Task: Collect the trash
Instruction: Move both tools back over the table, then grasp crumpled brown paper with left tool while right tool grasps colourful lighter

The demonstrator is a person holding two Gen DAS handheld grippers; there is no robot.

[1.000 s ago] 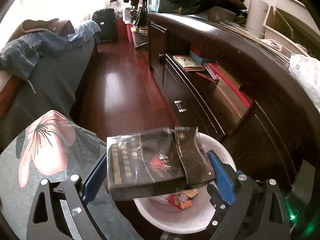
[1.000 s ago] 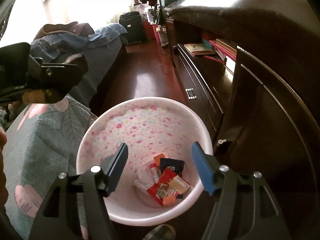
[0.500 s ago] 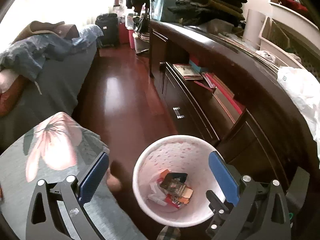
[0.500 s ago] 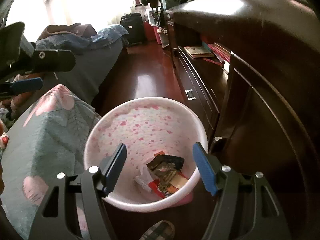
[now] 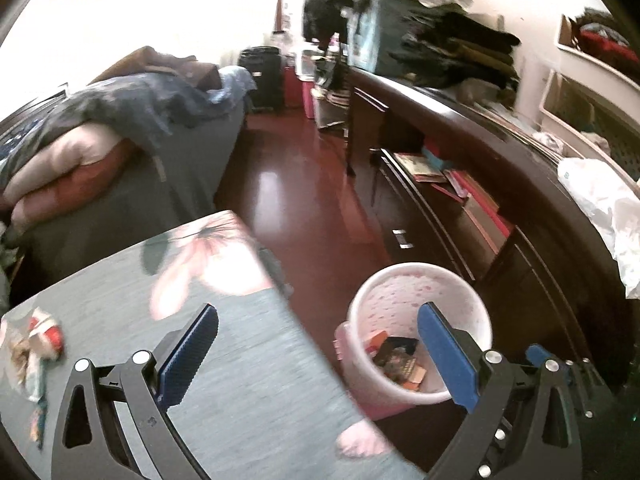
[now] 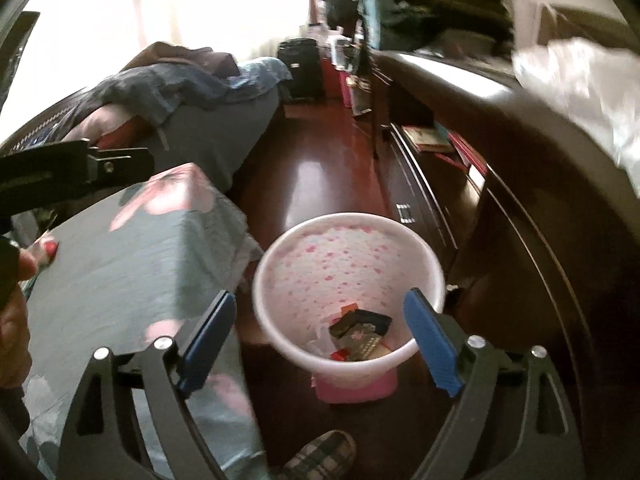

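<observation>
A white bin with pink dots (image 5: 420, 288) (image 6: 348, 256) stands on the floor between the bed and the dark cabinet. Wrappers and a dark packet (image 5: 396, 360) (image 6: 360, 336) lie in its bottom. My left gripper (image 5: 316, 352) is open and empty, over the bed edge and the bin. My right gripper (image 6: 320, 340) is open and empty, above the bin's near rim. Crumpled wrappers (image 5: 36, 340) lie on the floral bedspread (image 5: 240, 380) at the far left. The left gripper's body (image 6: 60, 172) shows at the left of the right wrist view.
A long dark cabinet (image 5: 500, 208) with books on its shelf runs along the right. A white plastic bag (image 5: 600, 208) lies on top of it. Bedding is piled on the bed (image 5: 120, 128). A slipper (image 6: 320, 456) is near the bin. A suitcase (image 5: 264, 76) stands far back.
The left gripper let go of the dark packet, which now lies in the bin. The left gripper then swung left and back over the bed. The right gripper rose a little.
</observation>
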